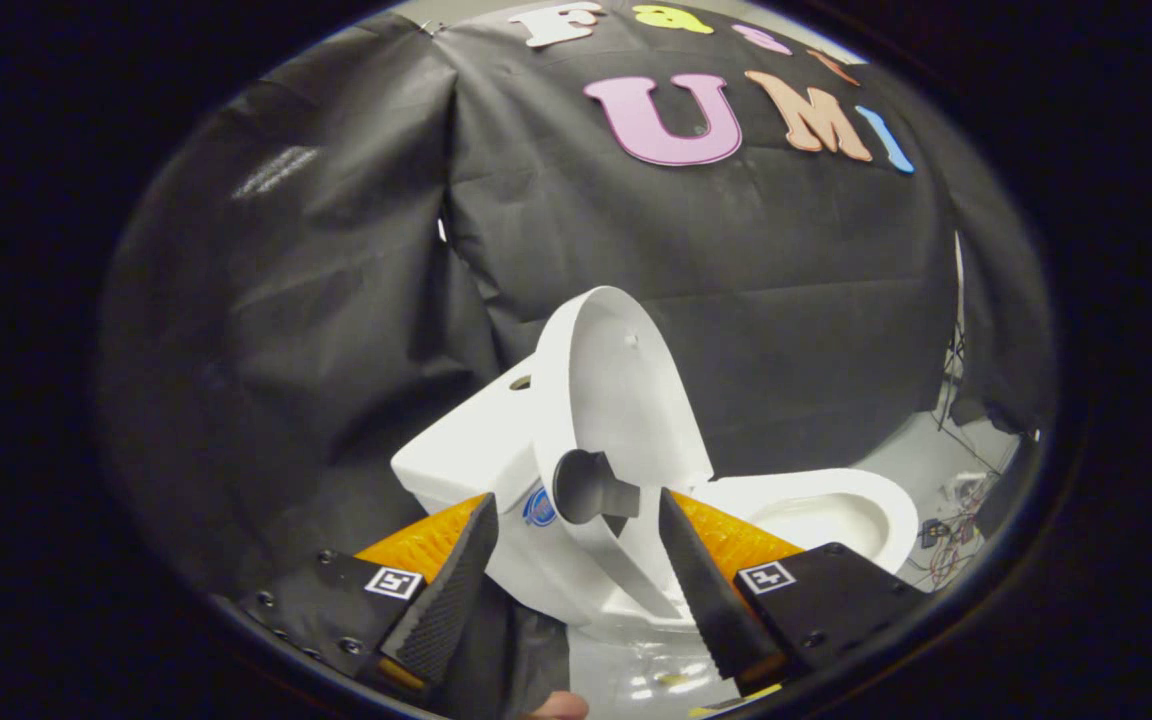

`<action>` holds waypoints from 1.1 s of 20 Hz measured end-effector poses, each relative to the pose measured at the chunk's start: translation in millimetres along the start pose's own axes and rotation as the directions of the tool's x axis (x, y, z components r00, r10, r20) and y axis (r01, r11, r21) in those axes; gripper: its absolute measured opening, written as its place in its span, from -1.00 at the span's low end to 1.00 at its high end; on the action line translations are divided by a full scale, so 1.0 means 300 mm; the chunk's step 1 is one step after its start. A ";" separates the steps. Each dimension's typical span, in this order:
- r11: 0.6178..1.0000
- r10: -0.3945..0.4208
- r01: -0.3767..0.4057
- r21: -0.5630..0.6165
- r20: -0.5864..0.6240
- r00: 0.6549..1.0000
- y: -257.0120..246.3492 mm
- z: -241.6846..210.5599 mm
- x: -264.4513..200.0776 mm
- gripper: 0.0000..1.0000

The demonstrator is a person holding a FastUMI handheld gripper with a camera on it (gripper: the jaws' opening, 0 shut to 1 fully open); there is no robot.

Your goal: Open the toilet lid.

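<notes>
Fingers [576,560] spread, gripping nothing — raised toilet lid [626,390] edge and grey knob [586,487] between them.

**Toilet lid up**

White toilet lid [616,385] stands raised, approx upright, underside showing w/ a small bump near top. Dark round knob [591,487] juts from its lower edge. Bowl [816,515] open beside it; tank [481,440] just behind lid.
</notes>
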State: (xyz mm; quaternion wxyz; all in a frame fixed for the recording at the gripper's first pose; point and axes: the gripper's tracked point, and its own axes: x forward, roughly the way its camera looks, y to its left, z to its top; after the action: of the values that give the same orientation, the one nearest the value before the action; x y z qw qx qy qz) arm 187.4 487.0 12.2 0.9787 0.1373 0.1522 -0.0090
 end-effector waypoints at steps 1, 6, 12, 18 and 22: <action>1.000 0.009 -0.009 -0.014 -0.001 1.000 -0.003 0.004 -0.015 0.98; 0.998 0.040 -0.038 -0.046 0.041 0.998 -0.068 0.055 -0.122 0.97; 0.995 -0.004 0.014 -0.094 0.101 0.995 -0.306 0.161 -0.240 0.97; 0.989 -0.048 0.065 -0.135 0.127 0.991 -0.554 0.217 -0.315 0.97; 0.996 -0.036 0.051 -0.079 0.180 0.983 -0.680 0.252 -0.369 0.97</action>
State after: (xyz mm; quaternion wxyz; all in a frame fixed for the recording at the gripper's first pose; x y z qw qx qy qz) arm 92.2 267.4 60.3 0.9929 0.0916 0.0671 -0.0363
